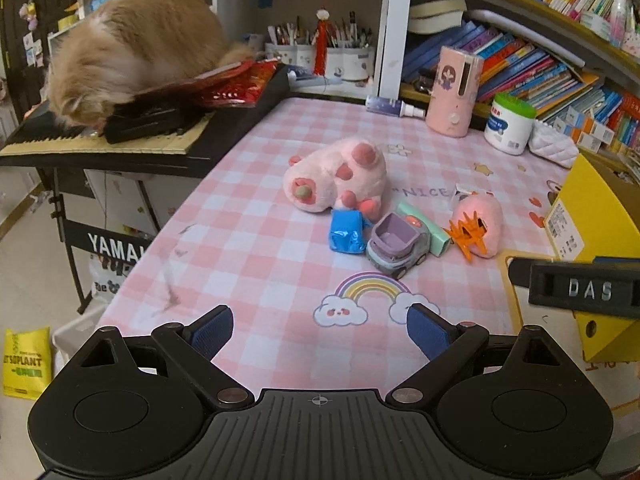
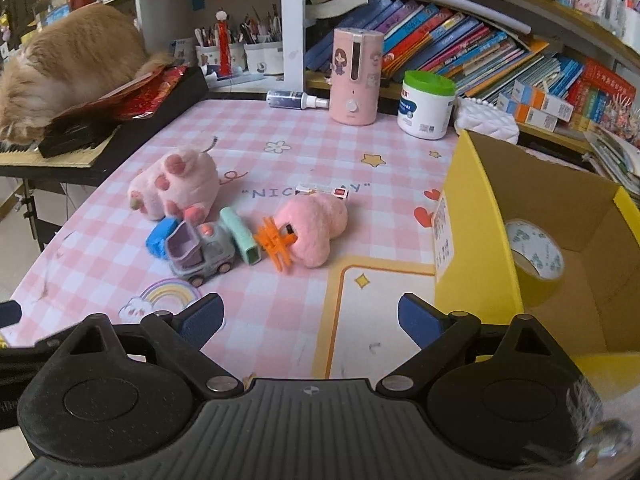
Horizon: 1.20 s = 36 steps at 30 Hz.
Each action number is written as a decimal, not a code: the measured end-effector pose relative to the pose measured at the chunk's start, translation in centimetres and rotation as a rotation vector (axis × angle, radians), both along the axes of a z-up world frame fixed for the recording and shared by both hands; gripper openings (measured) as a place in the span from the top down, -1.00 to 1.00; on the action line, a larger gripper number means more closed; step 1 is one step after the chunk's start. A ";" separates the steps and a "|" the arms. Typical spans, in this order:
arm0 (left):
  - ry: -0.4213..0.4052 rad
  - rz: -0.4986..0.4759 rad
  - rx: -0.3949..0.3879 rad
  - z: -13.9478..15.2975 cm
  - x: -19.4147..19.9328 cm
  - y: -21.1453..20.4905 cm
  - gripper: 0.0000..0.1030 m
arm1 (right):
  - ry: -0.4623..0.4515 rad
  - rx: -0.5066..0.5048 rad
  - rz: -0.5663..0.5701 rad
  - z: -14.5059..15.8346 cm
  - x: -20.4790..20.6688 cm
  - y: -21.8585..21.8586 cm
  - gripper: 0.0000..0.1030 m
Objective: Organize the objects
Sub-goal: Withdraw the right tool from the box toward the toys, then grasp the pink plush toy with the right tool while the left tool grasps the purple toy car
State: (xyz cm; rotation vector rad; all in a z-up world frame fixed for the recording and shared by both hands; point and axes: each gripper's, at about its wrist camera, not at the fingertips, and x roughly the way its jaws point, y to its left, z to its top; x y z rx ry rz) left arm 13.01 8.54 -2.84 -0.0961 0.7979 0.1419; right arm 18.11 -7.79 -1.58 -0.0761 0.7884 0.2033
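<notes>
**Two open grippers above a cluster of toys on a pink checked desk**

The left gripper [image 1: 320,330] and the right gripper [image 2: 310,318] both hover low over the desk's pink checked mat [image 2: 280,168], each with its blue-padded fingers spread wide apart and holding nothing. Ahead of them, mid-desk, the toys lie bunched together: a pink plush paw [image 2: 176,184], a blue packet [image 2: 160,238] touching a grey-and-purple toy truck [image 2: 200,250], a mint-green tube [image 2: 240,238] just beside the truck, an orange hair claw [image 2: 278,246] against a smaller pink plush [image 2: 314,226]. To the right stands an open yellow cardboard box [image 2: 476,220] containing a roll of tape [image 2: 536,254]. An orange cat [image 1: 132,44] lies on a keyboard piano [image 1: 120,142] at the left.
</notes>
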 end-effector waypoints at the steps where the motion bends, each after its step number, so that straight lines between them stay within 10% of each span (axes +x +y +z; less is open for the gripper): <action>1: 0.006 -0.001 0.001 -0.1 0.4 -0.1 -0.84 | 0.006 0.008 -0.003 -0.1 0.6 -0.1 -0.84; 23: 0.053 -0.200 0.110 -2.1 8.8 -4.0 -0.53 | 0.154 0.142 -0.056 -3.1 12.8 0.1 -0.74; 28: 0.080 -0.290 0.159 -3.1 10.9 -5.5 -0.14 | 0.211 0.160 -0.078 -4.4 14.7 0.0 -0.52; 36: 0.105 -0.340 0.169 -4.7 12.7 -6.4 -0.08 | 0.257 0.214 -0.056 -5.4 15.4 -0.8 -0.20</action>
